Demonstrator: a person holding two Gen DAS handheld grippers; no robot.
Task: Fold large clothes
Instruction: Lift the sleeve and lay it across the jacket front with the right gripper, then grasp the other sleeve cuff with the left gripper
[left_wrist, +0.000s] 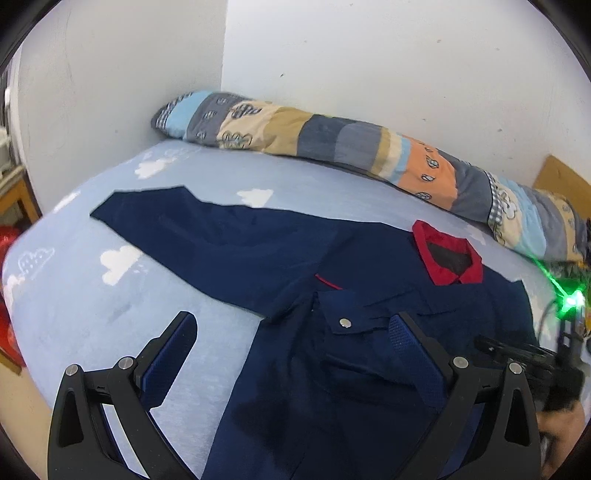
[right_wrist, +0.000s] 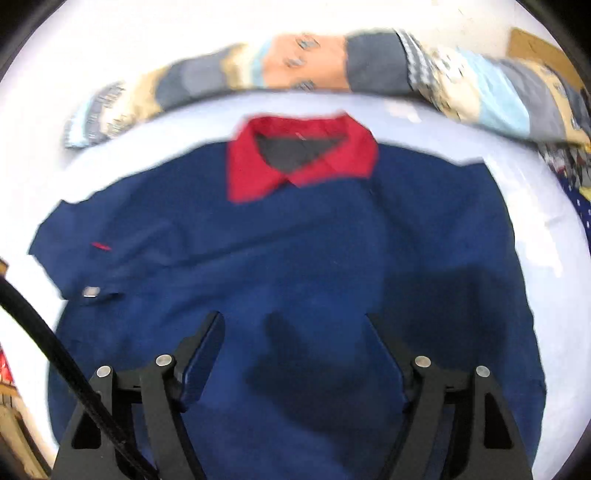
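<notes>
Across a cloud-print bedsheet (left_wrist: 74, 306), laid flat and face up: navy jacket (left_wrist: 369, 369) with red collar (left_wrist: 448, 275) toward the wall, one sleeve (left_wrist: 192, 229) stretched out to the side, a snap-buttoned cuff (left_wrist: 345, 323) folded over the chest. Behind it, along the wall, a rolled patchwork quilt (left_wrist: 332, 140). Poised low over the near half of the garment, left gripper (left_wrist: 291, 343) and right gripper (right_wrist: 295, 332), both with jaws spread wide and holding nothing. Likely trouble from here: pinching only the top layer, dragging the sheet up along with the cloth, or snagging the loose cuff and pulling the laid sleeve askew. Heavy blur in the right wrist view, so fine creases near that gripper impossible to judge.
</notes>
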